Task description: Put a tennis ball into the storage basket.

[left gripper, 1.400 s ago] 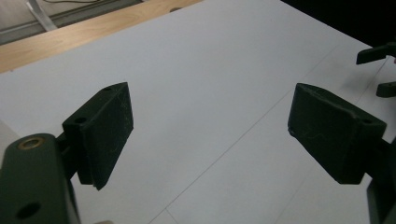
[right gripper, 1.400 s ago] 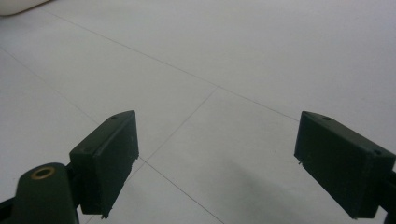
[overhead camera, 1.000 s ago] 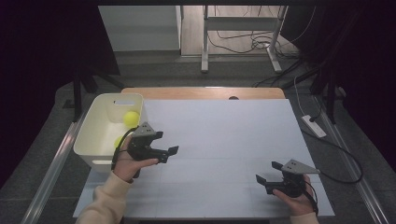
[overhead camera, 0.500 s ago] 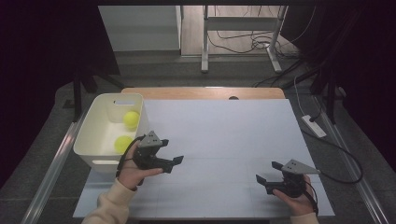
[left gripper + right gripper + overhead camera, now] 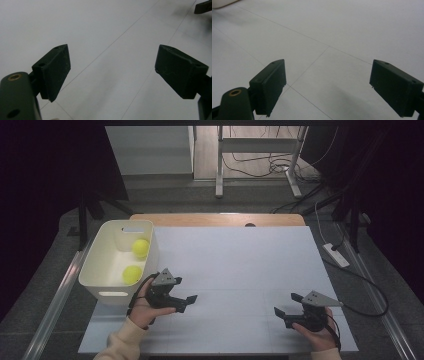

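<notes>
Nearest the person, the right tool (image 5: 286, 314) rests at about 5 o'clock on the white-covered bench (image 5: 240, 255), its black jaws spread wide with nothing between them. At 8 o'clock the left tool (image 5: 186, 302), likewise spread and empty, sits just beside the white rectangular plastic bin (image 5: 102, 265). Inside the bin at 9 o'clock lie two bright yellow-green fuzzy balls: the nearer ball (image 5: 132, 274) and, just beyond, the farther ball (image 5: 140, 248), apart from each other.
</notes>
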Demonstrator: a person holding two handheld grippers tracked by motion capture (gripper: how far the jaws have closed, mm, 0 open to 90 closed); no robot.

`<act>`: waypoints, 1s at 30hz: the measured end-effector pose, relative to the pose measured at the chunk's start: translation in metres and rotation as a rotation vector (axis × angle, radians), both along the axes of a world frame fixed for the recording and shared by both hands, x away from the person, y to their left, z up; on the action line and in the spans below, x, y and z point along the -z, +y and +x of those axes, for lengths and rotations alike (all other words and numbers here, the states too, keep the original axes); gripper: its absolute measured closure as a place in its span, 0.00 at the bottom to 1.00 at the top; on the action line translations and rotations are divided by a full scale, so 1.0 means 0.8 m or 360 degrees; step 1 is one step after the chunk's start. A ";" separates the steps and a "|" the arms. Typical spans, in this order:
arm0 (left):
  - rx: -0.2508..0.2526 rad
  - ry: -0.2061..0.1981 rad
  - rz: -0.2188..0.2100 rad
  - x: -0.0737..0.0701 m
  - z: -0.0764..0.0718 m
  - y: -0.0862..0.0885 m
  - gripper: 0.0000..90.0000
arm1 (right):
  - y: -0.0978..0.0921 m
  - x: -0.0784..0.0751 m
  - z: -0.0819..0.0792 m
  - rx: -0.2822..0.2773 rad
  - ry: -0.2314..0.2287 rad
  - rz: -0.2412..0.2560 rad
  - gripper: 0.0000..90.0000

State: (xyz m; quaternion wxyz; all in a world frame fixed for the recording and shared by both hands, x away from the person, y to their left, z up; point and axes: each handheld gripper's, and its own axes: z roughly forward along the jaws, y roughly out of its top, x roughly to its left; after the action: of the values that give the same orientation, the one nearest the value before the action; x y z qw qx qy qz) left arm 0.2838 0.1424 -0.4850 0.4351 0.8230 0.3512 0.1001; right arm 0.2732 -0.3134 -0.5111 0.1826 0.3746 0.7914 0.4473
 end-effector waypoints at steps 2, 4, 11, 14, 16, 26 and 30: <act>-0.0006 0.0008 -0.0003 0.005 -0.002 0.003 0.15 | 0.000 0.000 0.000 -0.0003 0.0000 0.0005 0.15; -0.0006 0.0009 -0.0004 0.008 -0.003 0.004 0.15 | 0.000 0.000 0.000 -0.0004 0.0001 0.0005 0.15; 0.0002 0.0026 -0.0002 0.022 -0.007 0.008 0.15 | 0.001 0.001 0.000 -0.0003 0.0001 0.0002 0.15; 0.0016 0.0015 0.0029 0.026 -0.010 0.008 0.15 | 0.001 0.000 0.000 -0.0003 0.0003 -0.0004 0.15; 0.0024 0.0012 0.0027 0.027 -0.012 0.010 0.15 | 0.001 0.001 0.000 -0.0006 0.0001 -0.0001 0.15; -0.0021 0.0013 0.0004 0.036 -0.025 0.023 0.15 | 0.001 0.001 0.000 -0.0005 -0.0001 0.0001 0.15; -0.0040 0.0017 -0.0013 0.039 -0.030 0.030 0.15 | 0.002 0.000 0.000 -0.0004 -0.0005 0.0004 0.15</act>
State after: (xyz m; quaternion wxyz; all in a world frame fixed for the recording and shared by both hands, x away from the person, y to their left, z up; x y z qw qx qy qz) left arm 0.2602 0.1660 -0.5164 0.4352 0.8173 0.3642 0.0998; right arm 0.2731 -0.3119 -0.5114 0.1828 0.3732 0.7909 0.4492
